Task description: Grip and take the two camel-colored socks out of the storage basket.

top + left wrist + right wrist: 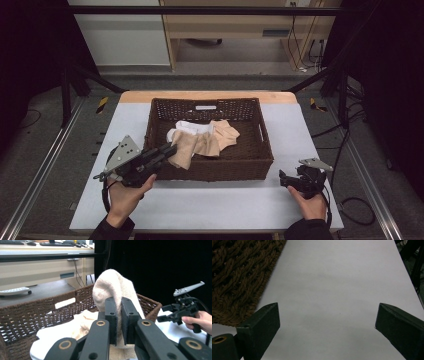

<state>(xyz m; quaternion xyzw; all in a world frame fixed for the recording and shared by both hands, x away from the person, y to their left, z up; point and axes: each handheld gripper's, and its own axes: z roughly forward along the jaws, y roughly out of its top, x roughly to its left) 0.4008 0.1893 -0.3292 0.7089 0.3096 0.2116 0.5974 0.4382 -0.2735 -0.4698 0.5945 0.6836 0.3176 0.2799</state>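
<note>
Nearest, the left gripper [167, 150] has its jaws clamped on a beige sock [182, 152] at the front-left rim of a brown wicker basket [220, 167]. The left gripper view shows the sock's knit toe standing upright. The right gripper [283, 179] rests on the white table [225, 200], jaws wide. Deeper in the basket lie more socks [210, 131].

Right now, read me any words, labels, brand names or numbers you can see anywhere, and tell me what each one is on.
No text can be read anywhere in these pictures.
White tag on the far wall of the basket: too small and blurred to tell whether it bears any writing.
Beige sock in the left gripper: no print or label visible.
Right gripper and table: no markings visible.
</note>
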